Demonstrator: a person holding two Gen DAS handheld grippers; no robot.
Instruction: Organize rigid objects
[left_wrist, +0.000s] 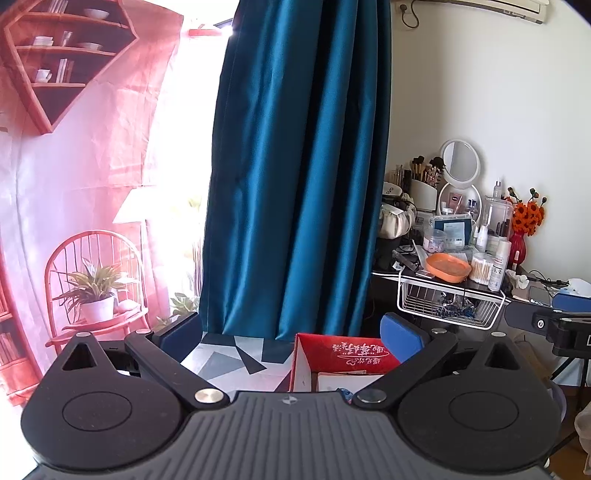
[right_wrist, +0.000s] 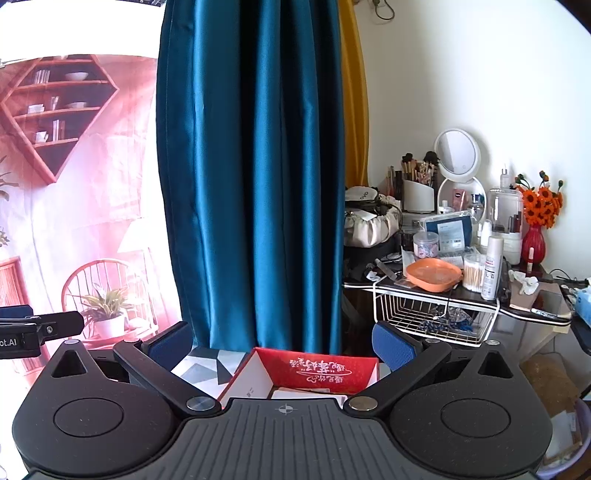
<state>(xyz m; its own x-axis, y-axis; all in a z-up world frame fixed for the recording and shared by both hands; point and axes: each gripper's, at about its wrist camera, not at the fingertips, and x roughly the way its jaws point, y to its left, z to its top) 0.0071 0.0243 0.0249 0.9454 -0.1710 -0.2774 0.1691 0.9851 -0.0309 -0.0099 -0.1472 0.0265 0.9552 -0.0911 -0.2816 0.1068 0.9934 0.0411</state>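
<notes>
Left gripper (left_wrist: 291, 334) is spread wide with nothing between its blue pads, hanging above the near end of a table with a grey geometric-patterned top (left_wrist: 221, 358). Right gripper (right_wrist: 282, 341) is likewise spread and empty, its pads standing either side of the same scene.

Just beyond the fingertips, at 12 o'clock in the right wrist view and nearer 1 o'clock in the left, sits an open red cardboard box (right_wrist: 325, 367). Its far inner wall is red with white printed characters, and its side walls are white inside. Lying in it are white, flat, box-like items (right_wrist: 306, 394), with a small patch of blue showing in the left view; what they are cannot be made out, as the gripper bodies hide the box's near part.

Behind the table hangs a teal curtain (right_wrist: 251, 166). At 2 o'clock, well apart, a dark dressing table (right_wrist: 524, 312) carries an orange tray (right_wrist: 434, 275), a white cup of makeup brushes (right_wrist: 417, 195), a round mirror (right_wrist: 458, 155) and a red vase of orange flowers (right_wrist: 533, 242). A white wire basket (right_wrist: 432, 317) hung under its edge holds small blue pieces.
</notes>
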